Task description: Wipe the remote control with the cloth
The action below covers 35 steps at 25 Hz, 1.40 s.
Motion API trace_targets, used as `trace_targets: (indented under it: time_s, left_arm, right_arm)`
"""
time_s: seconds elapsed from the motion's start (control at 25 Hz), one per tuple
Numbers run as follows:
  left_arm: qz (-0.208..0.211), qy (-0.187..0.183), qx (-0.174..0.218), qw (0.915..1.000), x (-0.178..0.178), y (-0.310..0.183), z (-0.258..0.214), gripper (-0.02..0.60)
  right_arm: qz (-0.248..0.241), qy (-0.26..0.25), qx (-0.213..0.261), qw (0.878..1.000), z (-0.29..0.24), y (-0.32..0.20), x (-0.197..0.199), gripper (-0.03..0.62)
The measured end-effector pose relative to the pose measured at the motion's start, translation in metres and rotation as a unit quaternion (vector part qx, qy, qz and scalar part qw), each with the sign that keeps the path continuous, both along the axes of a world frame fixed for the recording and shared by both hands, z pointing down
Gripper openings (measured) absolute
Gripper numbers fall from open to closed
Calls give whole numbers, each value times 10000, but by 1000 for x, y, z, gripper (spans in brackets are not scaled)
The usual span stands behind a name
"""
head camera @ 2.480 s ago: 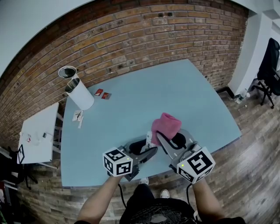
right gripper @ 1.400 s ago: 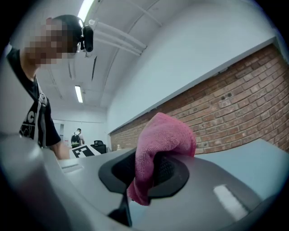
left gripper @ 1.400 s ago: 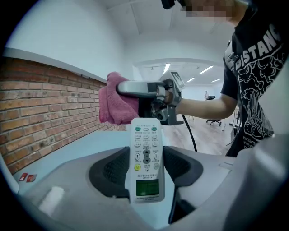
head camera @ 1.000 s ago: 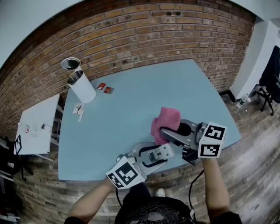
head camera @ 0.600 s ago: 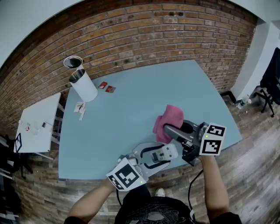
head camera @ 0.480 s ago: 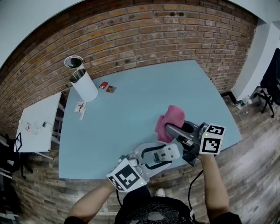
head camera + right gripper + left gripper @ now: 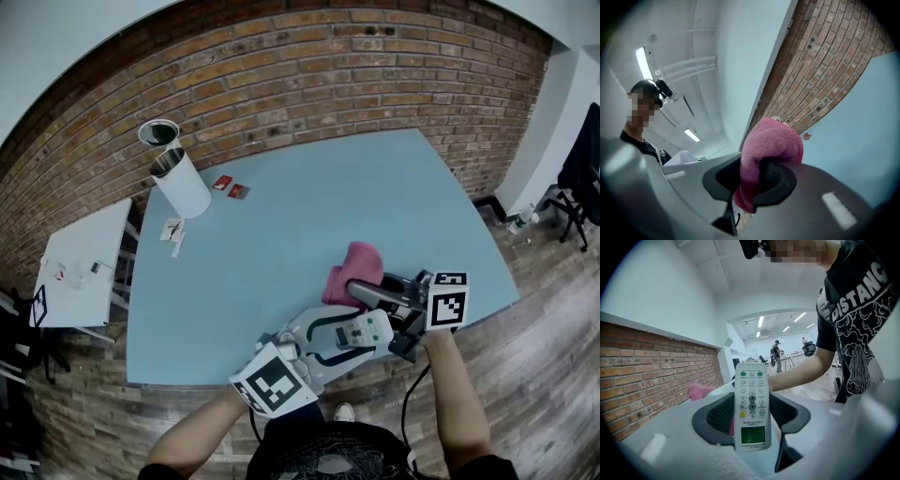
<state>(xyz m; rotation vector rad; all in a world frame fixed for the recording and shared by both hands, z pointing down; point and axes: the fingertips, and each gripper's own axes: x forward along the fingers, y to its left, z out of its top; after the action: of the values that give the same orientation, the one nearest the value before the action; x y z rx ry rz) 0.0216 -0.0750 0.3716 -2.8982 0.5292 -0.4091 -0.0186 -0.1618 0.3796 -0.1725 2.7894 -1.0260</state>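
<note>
Though far from white cylinder (image 7: 185, 195), left tongs (image 7: 752, 412) tight on remote control (image 7: 752, 394), right tongs (image 7: 752, 180) on cloth (image 7: 774, 139).

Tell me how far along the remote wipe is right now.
Done: both pickups. The left gripper is shut on the remote control and the right gripper on the pink cloth. In hand: the head view shows the cloth held close beside the remote, near the blue table's front edge; contact is unclear. Left: the wiping itself.
</note>
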Motion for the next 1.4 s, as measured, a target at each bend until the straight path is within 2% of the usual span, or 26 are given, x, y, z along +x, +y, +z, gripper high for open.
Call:
trace_targets:
  time_s: [0.6, 0.92, 1.24, 1.4]
  left_arm:
    - [90, 11, 302, 9995, -2, -6, -5, 235]
    - [102, -102, 399, 9991, -5, -19, -2, 235]
    - [26, -191, 315, 9993, -14, -38, 13, 235]
    - [14, -559, 169, 9983, -21, -47, 36, 235]
  right_arm:
    - [-133, -117, -628, 9979, 32, -6, -21, 61]
    - [-102, -146, -948, 9953, 45, -11, -25, 61]
    - [-73, -187, -1210, 9925, 61, -16, -29, 61]
    - [133, -33, -1293, 9915, 76, -24, -26, 61]
